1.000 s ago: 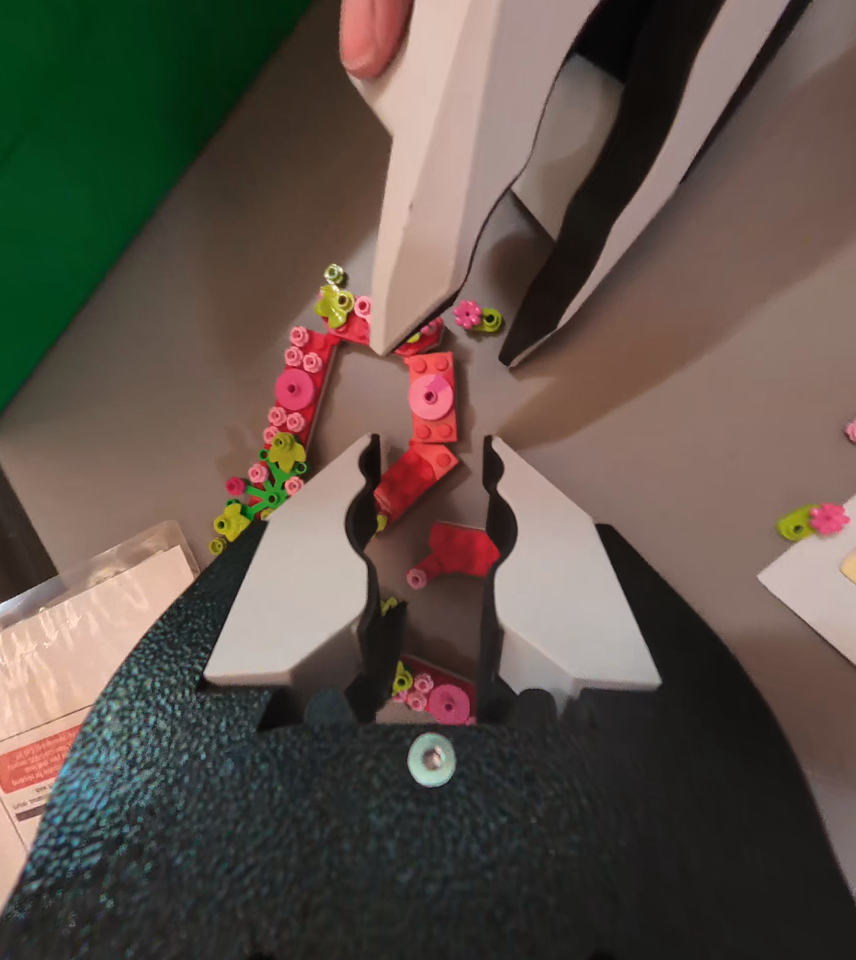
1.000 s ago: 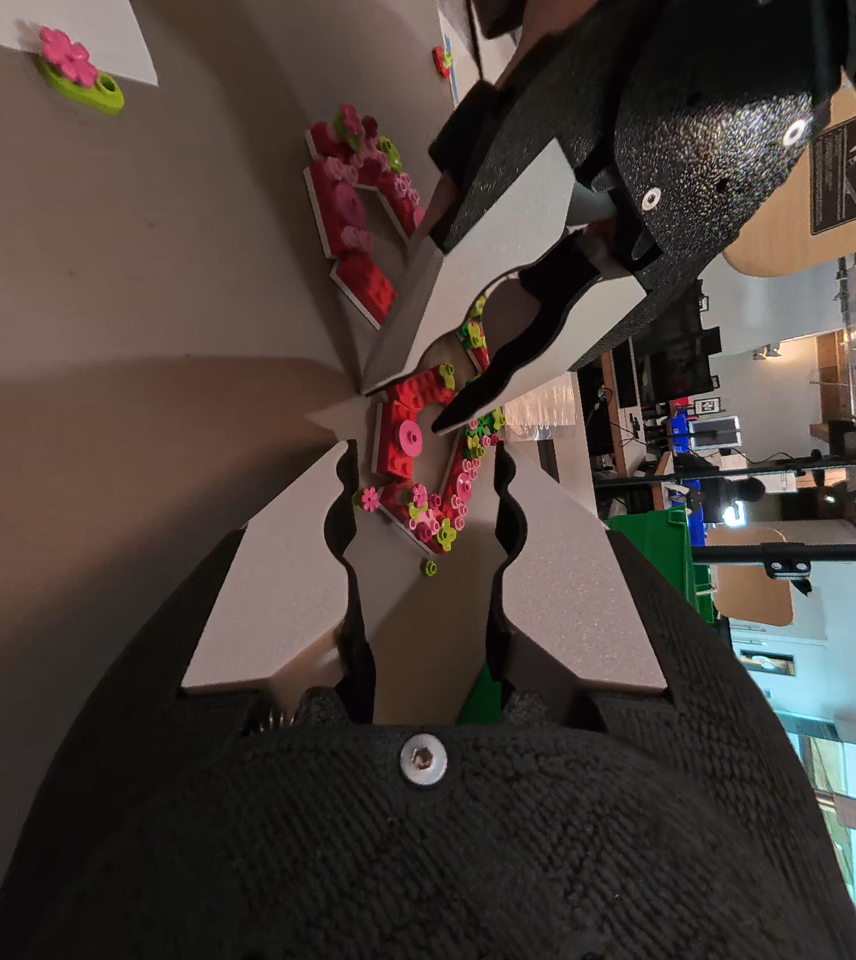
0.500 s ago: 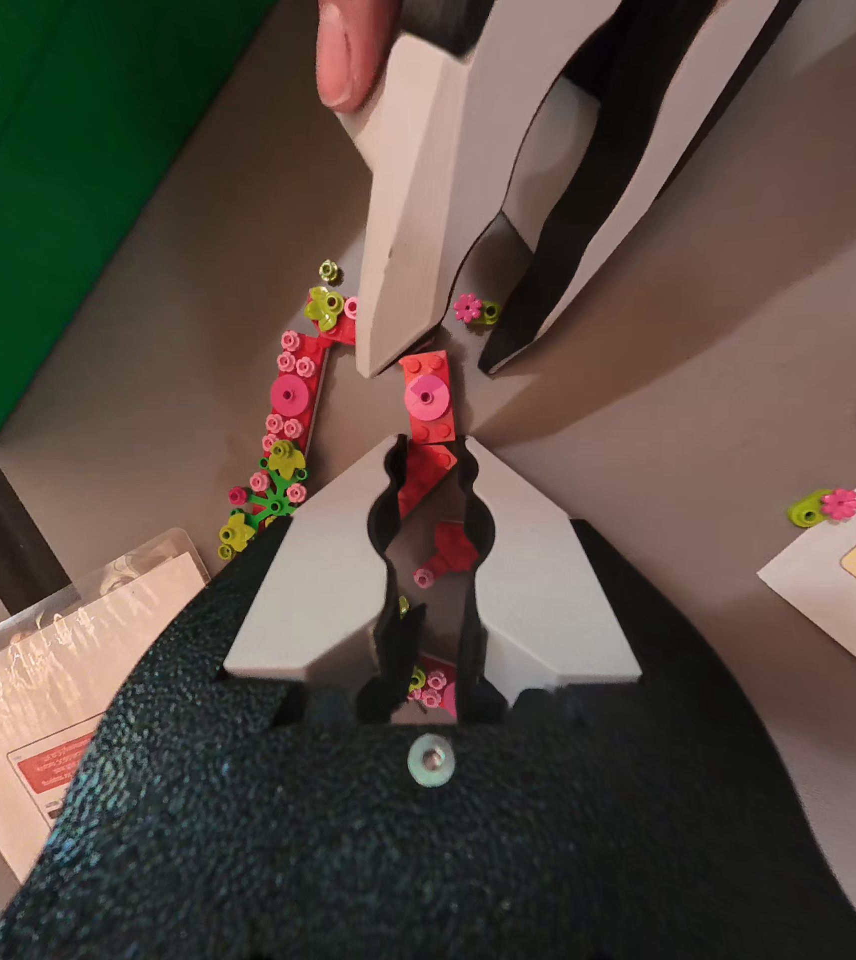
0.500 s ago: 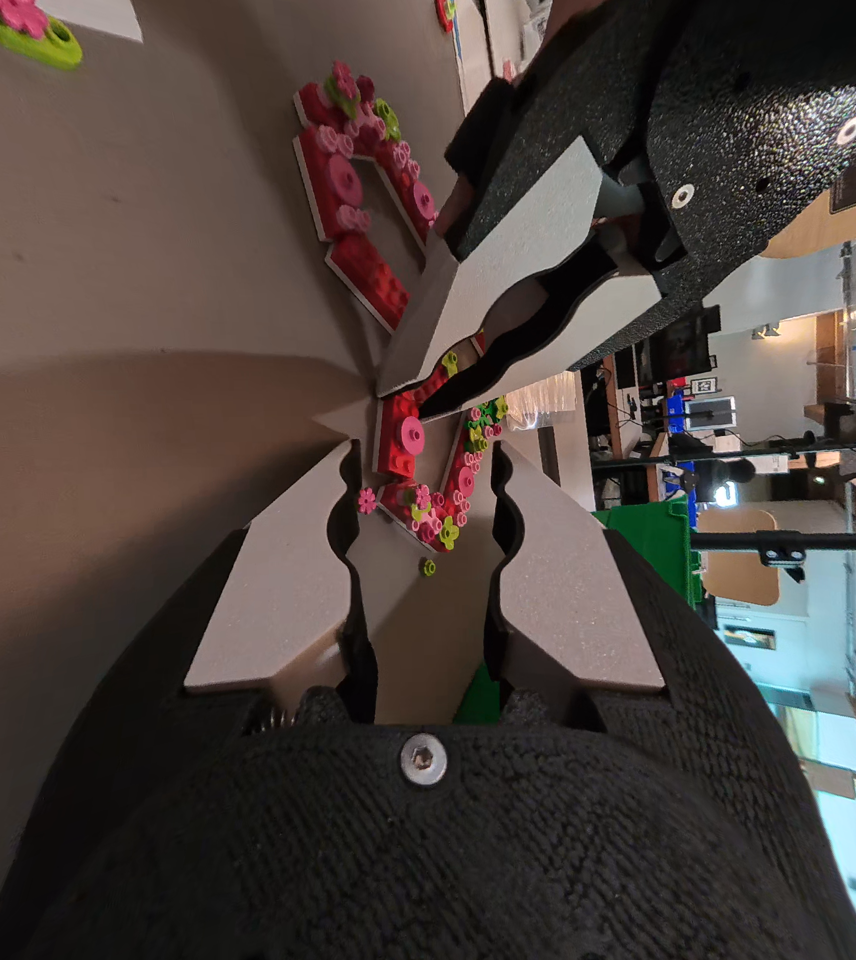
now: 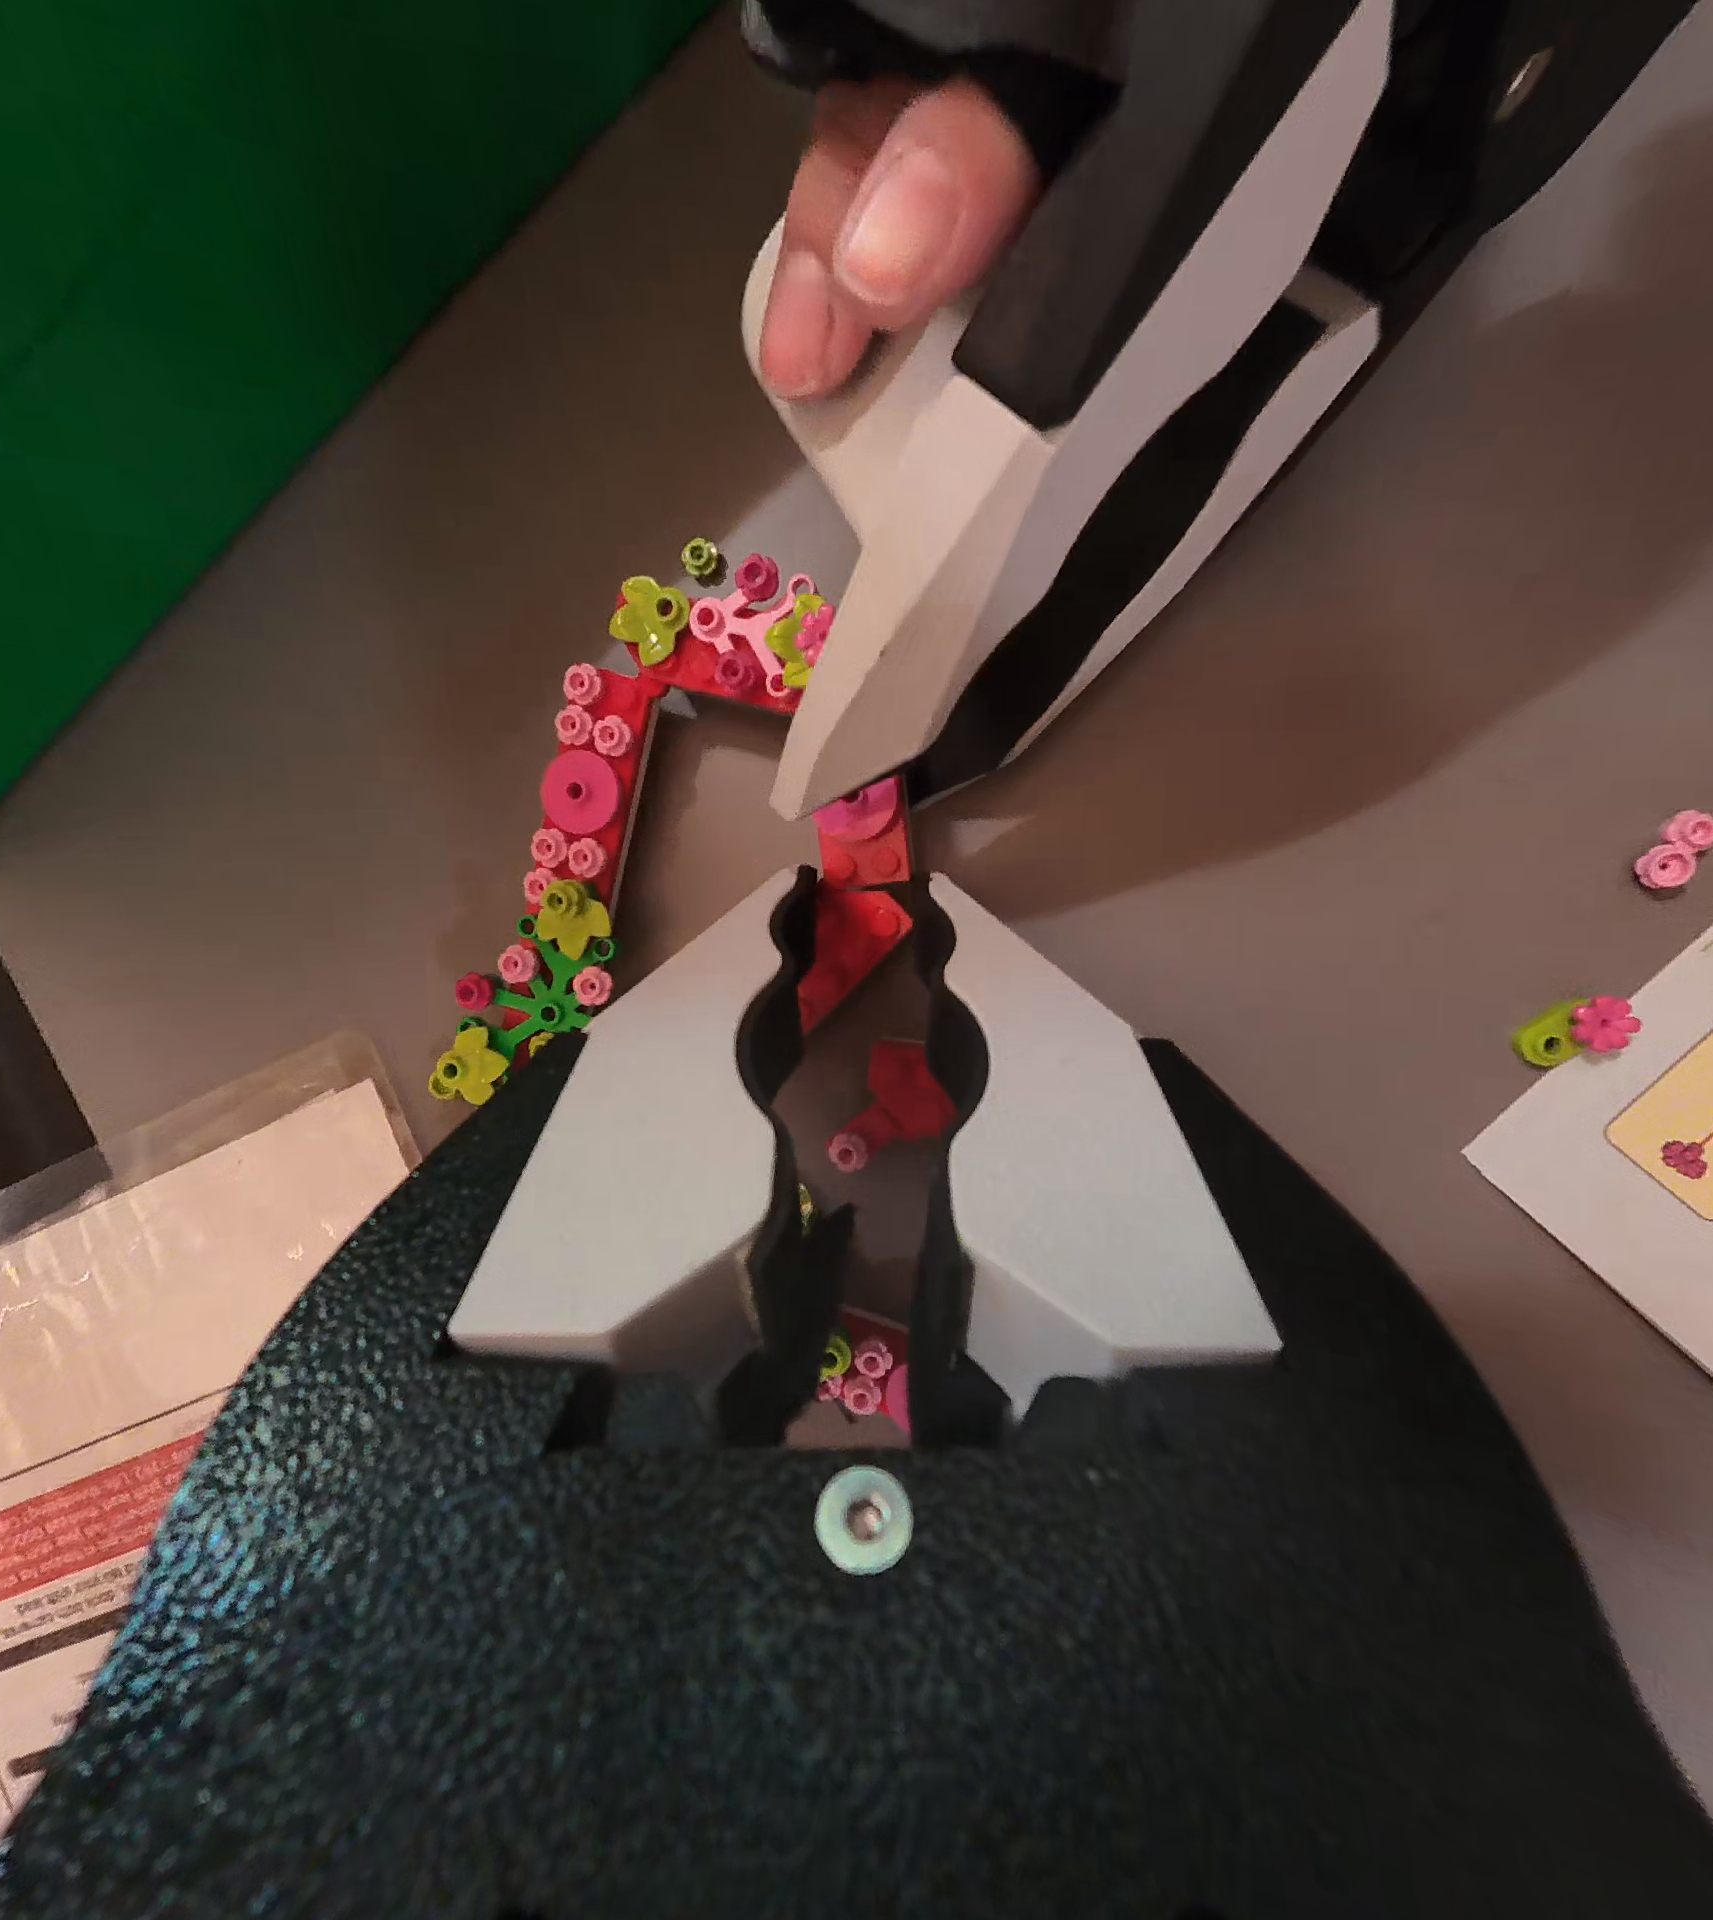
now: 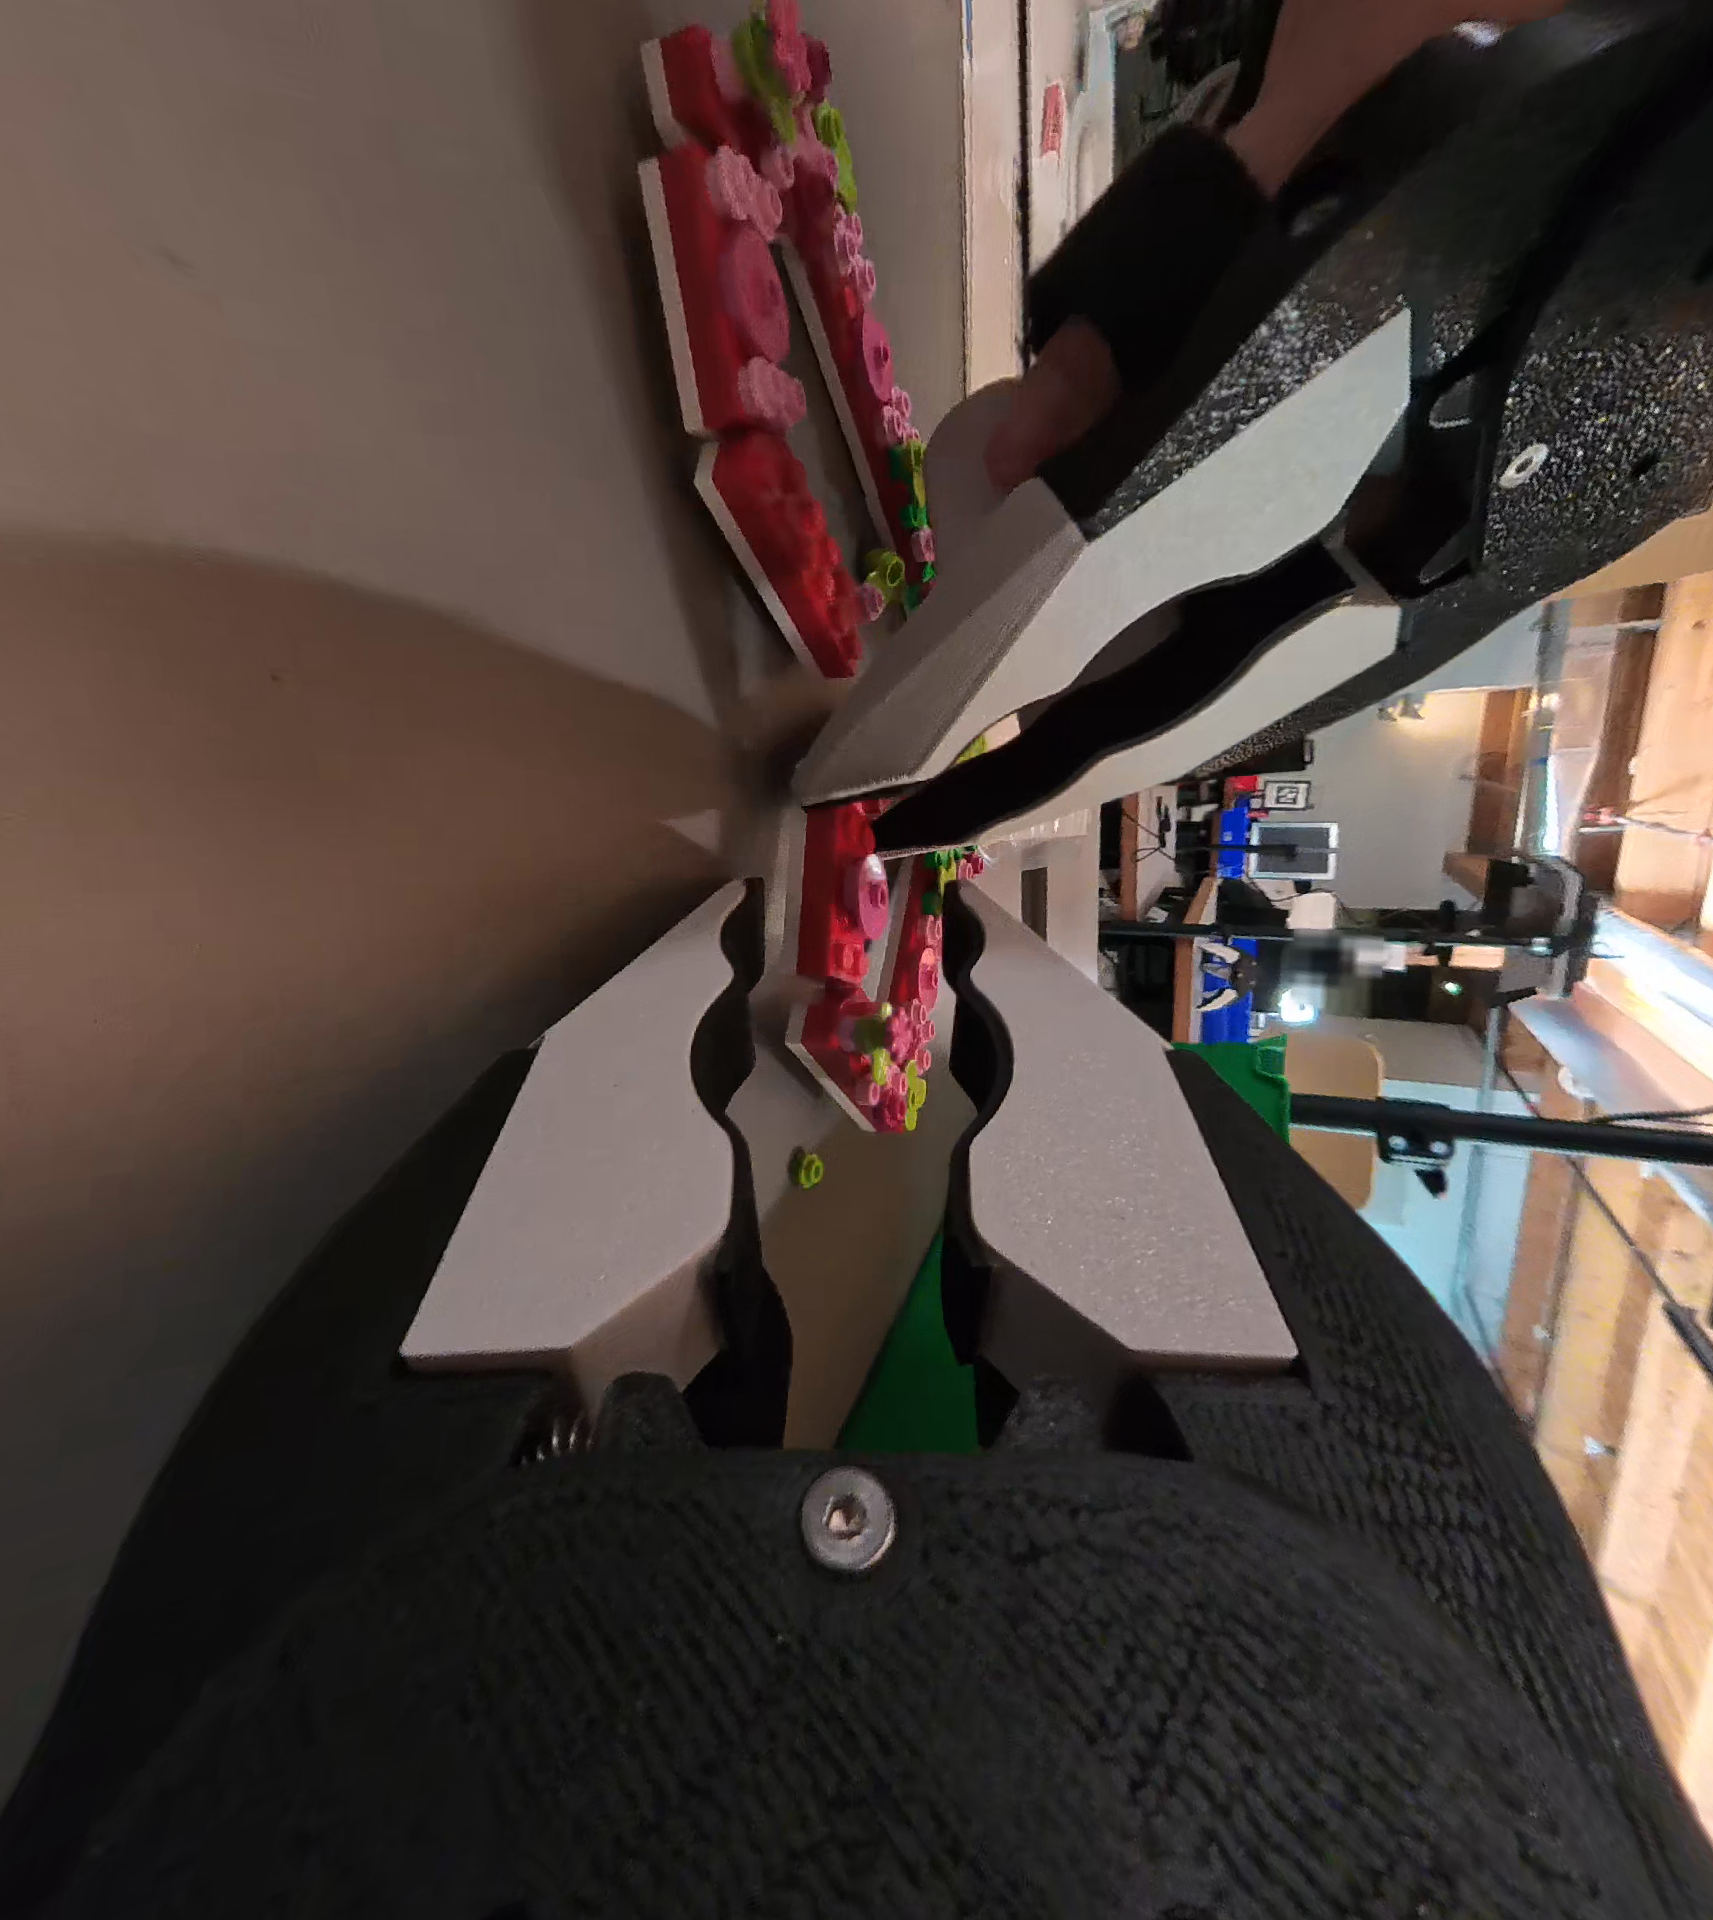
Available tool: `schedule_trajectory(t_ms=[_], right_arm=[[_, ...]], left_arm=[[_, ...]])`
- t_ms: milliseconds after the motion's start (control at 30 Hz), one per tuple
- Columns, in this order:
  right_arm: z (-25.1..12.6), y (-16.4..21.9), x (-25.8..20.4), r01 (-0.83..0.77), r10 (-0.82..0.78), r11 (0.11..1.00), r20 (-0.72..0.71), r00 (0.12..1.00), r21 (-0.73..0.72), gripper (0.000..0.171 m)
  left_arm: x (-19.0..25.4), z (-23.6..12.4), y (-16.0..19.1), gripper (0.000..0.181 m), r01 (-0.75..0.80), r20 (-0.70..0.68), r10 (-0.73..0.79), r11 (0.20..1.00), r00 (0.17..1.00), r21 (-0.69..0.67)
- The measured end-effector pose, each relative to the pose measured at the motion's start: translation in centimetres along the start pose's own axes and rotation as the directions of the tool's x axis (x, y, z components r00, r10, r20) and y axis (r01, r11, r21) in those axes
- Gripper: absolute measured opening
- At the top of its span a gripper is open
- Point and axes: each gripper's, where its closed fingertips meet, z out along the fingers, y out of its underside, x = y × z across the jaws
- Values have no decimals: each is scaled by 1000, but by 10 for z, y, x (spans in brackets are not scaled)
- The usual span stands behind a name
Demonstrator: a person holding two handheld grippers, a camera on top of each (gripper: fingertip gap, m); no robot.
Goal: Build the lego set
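A red lego frame [image 5: 623,727] decorated with pink and lime flowers lies on the grey table [image 5: 1247,831]. My left gripper [image 5: 864,888] has its jaws narrowed onto a bare red segment [image 5: 857,940] of the frame's right side. My right gripper [image 5: 862,800] comes in from above, tip to tip with the left, and pinches the neighbouring red plate with a pink disc [image 6: 867,894]. In the right wrist view the right gripper [image 6: 852,894] straddles that plate and the left gripper [image 6: 836,800] enters from the upper right. A loose red piece [image 5: 904,1101] lies between my left fingers.
An instruction sheet [image 5: 1662,1195] lies at the right, with a pink flower on a lime plate [image 5: 1579,1029] and two light pink studs [image 5: 1675,850] nearby. A plastic bag with a label [image 5: 104,1403] lies at the left. A green surface [image 5: 156,312] borders the table. A person's thumb [image 5: 893,229] rests on the right gripper. Less than 4 cm separates the two grippers' tips. The loose red piece [image 5: 904,1101] is about 4 cm from my left fingertips.
Both grippers have narrowed their jaws onto the frame's right side. The right gripper has moved down toward the left one until the tips nearly meet.
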Motion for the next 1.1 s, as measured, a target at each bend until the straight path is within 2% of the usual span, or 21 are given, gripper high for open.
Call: schedule_trajectory(t_ms=[267, 533, 900, 1000, 1100], right_arm=[[6, 1, -2, 117, -116, 993, -21, 993, 4, 20], [5, 3, -2, 189, -188, 982, -47, 981, 0, 16], [5, 9, -1, 183, -185, 983, -41, 982, -31, 14], [6, 10, -1, 170, -171, 985, -39, 984, -31, 14], [6, 10, -2, 140, -141, 989, -30, 989, -38, 15]], left_arm=[[0, -2, 0, 17, 17, -14, -17, 1000, 1000, 18], [2, 0, -1, 16, 18, -23, -17, 1000, 1000, 22], [0, 0, -4, 16, 50, -3, -50, 998, 999, 37], [-3, -15, -6, 19, 64, 53, -69, 995, 996, 77], [-3, -44, -9, 32, 110, 128, -128, 984, 983, 141]])
